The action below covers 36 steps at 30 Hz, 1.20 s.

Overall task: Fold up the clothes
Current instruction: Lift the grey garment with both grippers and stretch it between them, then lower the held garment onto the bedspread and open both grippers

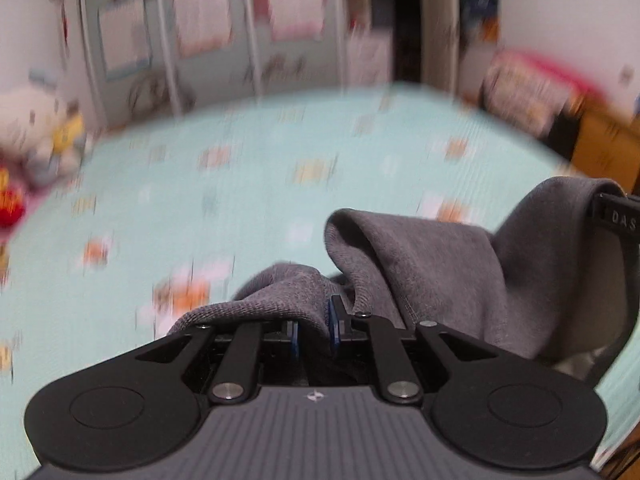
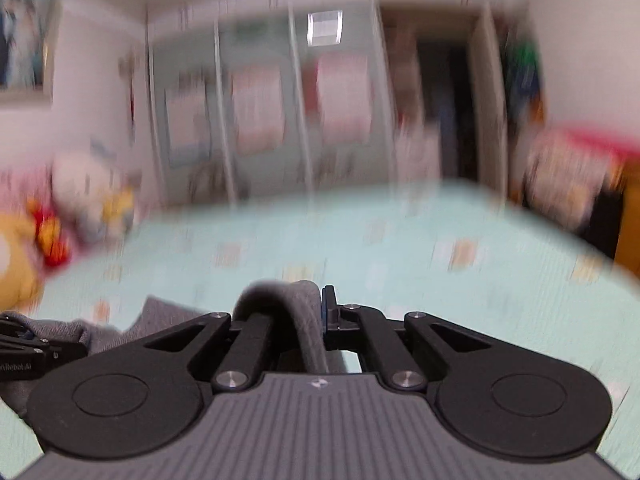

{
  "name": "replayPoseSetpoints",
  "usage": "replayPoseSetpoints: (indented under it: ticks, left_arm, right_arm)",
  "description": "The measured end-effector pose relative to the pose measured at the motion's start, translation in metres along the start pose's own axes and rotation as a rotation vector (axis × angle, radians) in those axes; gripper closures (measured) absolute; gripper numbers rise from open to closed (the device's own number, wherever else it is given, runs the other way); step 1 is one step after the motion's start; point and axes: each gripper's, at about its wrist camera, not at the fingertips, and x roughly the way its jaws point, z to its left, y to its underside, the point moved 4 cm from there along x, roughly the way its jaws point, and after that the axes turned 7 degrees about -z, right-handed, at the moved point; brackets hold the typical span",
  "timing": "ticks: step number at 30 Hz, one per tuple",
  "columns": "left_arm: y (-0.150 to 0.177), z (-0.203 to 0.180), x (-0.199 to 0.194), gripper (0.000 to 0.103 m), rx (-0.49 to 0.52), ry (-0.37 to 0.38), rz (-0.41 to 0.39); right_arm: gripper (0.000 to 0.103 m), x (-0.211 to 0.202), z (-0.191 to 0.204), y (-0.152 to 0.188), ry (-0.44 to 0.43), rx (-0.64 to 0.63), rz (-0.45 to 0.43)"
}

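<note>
A grey knit garment hangs bunched above a mint-green patterned bed sheet. My left gripper is shut on a fold of it, with cloth pinched between the blue pads. The garment stretches up to the right, where part of the other gripper's black body holds its far edge. In the right wrist view, my right gripper is shut on a rolled edge of the grey garment; cloth hides its left finger. The left gripper's black body shows at the left edge. Both views are motion-blurred.
Plush toys lie at the bed's far left, also in the right wrist view. A wardrobe with glazed doors stands behind the bed. Wooden furniture and a bright pile are at the right.
</note>
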Motion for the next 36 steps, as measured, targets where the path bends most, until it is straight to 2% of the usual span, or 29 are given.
replayPoseSetpoints:
  ticks: [3,5,6,7,9,15,18,19,20,22,25,28,30,33,36]
  left_arm:
    - [0.037,0.007,0.025,0.089,0.053,-0.067,0.085]
    - [0.043,0.008,0.023,0.089,0.072,-0.074,0.083]
    - [0.046,0.008,0.022,0.088,0.080,-0.077,0.081]
    - [0.049,0.009,0.021,0.088,0.089,-0.079,0.079]
    - [0.051,0.010,0.019,0.088,0.099,-0.081,0.076]
    - [0.048,0.009,0.008,0.080,0.084,-0.060,0.078]
    - [0.044,0.013,-0.001,0.070,0.050,-0.043,0.085]
    - [0.044,0.014,-0.005,0.063,0.043,-0.047,0.086]
    - [0.044,0.016,-0.009,0.051,0.037,-0.052,0.087]
    - [0.043,0.018,-0.019,0.039,0.033,-0.069,0.083]
    - [0.044,0.020,-0.033,0.031,0.058,-0.102,0.068]
    - [0.045,0.025,-0.044,0.029,0.052,-0.106,0.082]
    - [0.047,0.028,-0.049,0.027,0.039,-0.104,0.100]
    - [0.053,0.030,-0.054,0.025,0.036,-0.115,0.131]
    - [0.059,0.032,-0.057,0.024,0.042,-0.131,0.153]
  right_arm:
    - [0.096,0.033,-0.005,0.073,0.024,0.079,0.244]
    - [0.094,0.029,-0.005,0.105,0.030,0.134,0.294]
    - [0.087,0.023,-0.005,0.114,0.024,0.155,0.302]
    - [0.076,0.016,-0.005,0.118,0.017,0.163,0.297]
    - [0.071,0.000,-0.005,0.124,0.006,0.174,0.282]
    - [0.068,-0.024,0.008,0.095,0.000,0.137,0.194]
    - [0.058,-0.031,0.023,0.077,-0.023,0.121,0.149]
    - [0.052,-0.034,0.030,0.073,-0.034,0.104,0.137]
    - [0.049,-0.036,0.037,0.070,-0.046,0.085,0.126]
    - [0.037,-0.040,0.048,0.064,-0.069,0.078,0.119]
    - [0.029,-0.046,0.064,0.055,-0.103,0.074,0.111]
    - [0.027,-0.044,0.076,0.052,-0.080,0.078,0.143]
    - [0.022,-0.041,0.079,0.054,-0.068,0.105,0.190]
    - [0.022,-0.037,0.083,0.061,-0.097,0.166,0.273]
    - [0.022,-0.036,0.090,0.068,-0.104,0.156,0.351]
